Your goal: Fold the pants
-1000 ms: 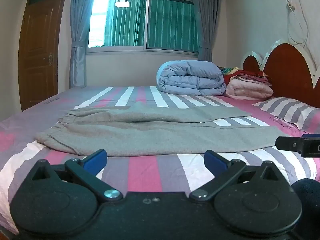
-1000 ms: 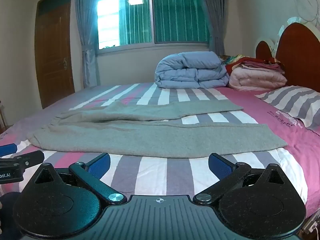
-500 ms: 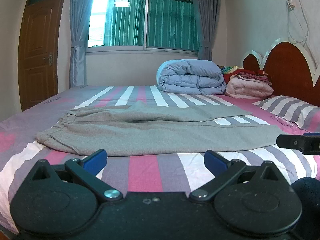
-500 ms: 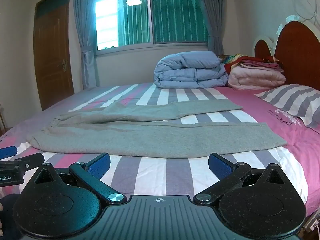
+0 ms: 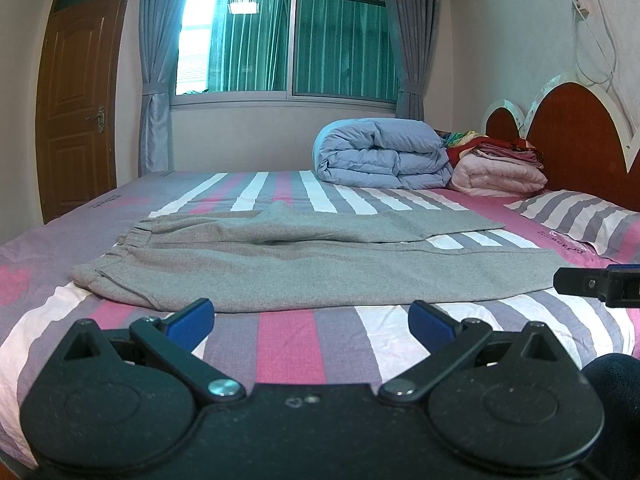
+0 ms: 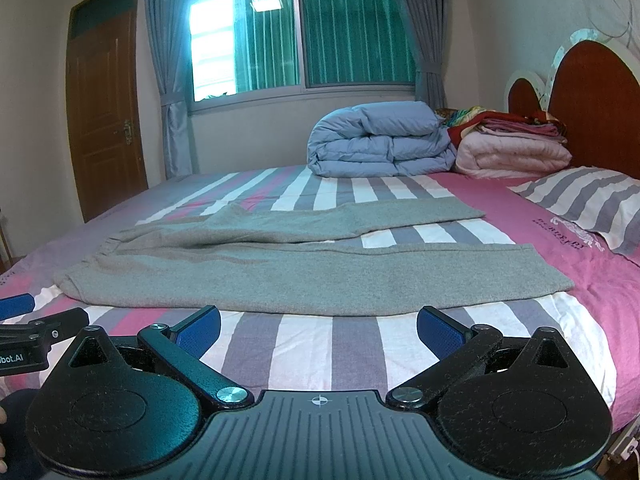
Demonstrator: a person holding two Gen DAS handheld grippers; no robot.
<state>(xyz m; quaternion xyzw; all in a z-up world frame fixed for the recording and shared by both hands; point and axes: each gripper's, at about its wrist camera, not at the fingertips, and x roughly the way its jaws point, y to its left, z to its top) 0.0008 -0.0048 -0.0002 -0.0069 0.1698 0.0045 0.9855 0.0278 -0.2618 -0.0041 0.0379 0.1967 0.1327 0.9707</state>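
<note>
I am looking across a bedroom: a striped bed [image 5: 288, 332] in pink, white and grey, a curtained window [image 5: 288, 40] behind it, a brown door [image 5: 76, 92] at the left and a red headboard [image 6: 592, 100] at the right. A rolled blue duvet [image 5: 380, 156] and a stack of folded blankets [image 6: 516, 148] sit at the far end, well apart from the work.

The grey pants [image 5: 304, 268] lie spread flat across the middle of the bed, waistband toward the left, the two legs running off to the right with a strip of sheet showing between them. The nearer leg ends near the bed's right side.

My left claw [image 5: 310, 314] hangs just short of the near hem, wide open and holding nothing. My right claw [image 6: 318, 326] is the same: spread wide, empty, just short of the cloth.

Nothing is folded yet, so I judge the risks lie in the first pinch. The fabric looks thick and soft; if I close too shallow I may catch only the top layer and the lower one will drag behind. If I dig too low I could grab the sheet along with the hem. The two legs are not aligned, so lifting unevenly would likely leave a skewed fold. There is also a bunched ridge near the crotch that could get trapped as a lump.
</note>
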